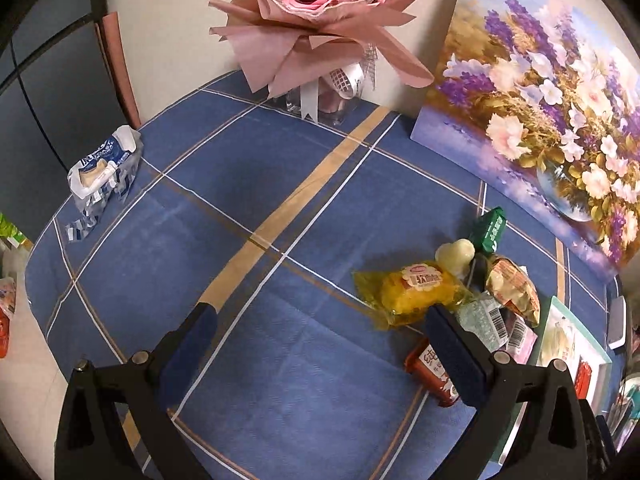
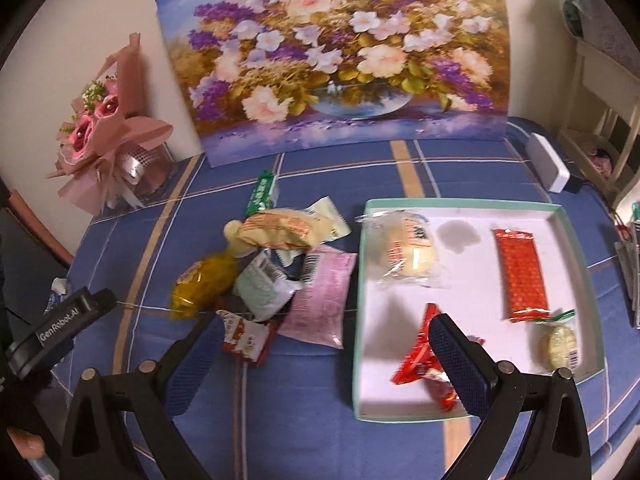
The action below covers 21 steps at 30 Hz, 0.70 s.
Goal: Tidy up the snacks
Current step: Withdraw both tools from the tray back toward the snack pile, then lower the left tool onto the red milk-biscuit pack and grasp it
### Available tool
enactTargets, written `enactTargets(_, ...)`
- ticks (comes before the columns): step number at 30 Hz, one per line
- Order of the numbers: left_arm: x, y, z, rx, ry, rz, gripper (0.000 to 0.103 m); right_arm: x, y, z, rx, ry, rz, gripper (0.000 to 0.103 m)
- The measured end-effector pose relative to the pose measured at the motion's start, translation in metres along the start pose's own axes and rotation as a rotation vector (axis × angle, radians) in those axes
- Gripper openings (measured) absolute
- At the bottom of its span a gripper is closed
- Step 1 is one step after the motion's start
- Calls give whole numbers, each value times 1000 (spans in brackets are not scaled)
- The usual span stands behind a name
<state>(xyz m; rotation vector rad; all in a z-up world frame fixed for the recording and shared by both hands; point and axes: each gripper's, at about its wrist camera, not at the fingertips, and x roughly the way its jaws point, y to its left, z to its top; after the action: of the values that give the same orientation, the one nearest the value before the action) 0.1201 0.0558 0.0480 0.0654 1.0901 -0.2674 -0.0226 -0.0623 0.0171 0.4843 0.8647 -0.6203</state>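
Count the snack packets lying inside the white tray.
4: a clear-wrapped bun at the back left, a long red packet at the right, a red packet at the front, a round green-tipped sweet in the front right corner.

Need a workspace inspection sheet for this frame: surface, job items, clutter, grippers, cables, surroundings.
Surface: blue plaid tablecloth, flat.
Job's things: white shallow tray with teal rim holds a clear-wrapped bun, long red-orange bar, small red packet and round green-white sweet. Loose pile left of it: yellow-wrapped cake, pink sachet, green stick pack, others.
Clutter: crumpled blue-white wrapper near the far table edge.
Grippers: left gripper and right gripper, jaws open, empty.
Cables: nothing seen.
Surroundings: flower painting, pink bouquet, white box.
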Motion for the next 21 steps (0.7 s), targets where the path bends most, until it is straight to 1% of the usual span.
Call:
enactTargets(6,7,-5,-2,22,18,0,103,17,5,-1,10,46,26,103)
enactTargets(10,15,-11,-5,28,42,-5,103,26,2,-1,17,50,7,103)
enactTargets(16,29,-24,-8,24,72,-43,103,43,-4,1,36,80,-8,103)
enactTargets(21,49,-43,-16,61,122,-49,103,56,-8,1,18,104,-47,103)
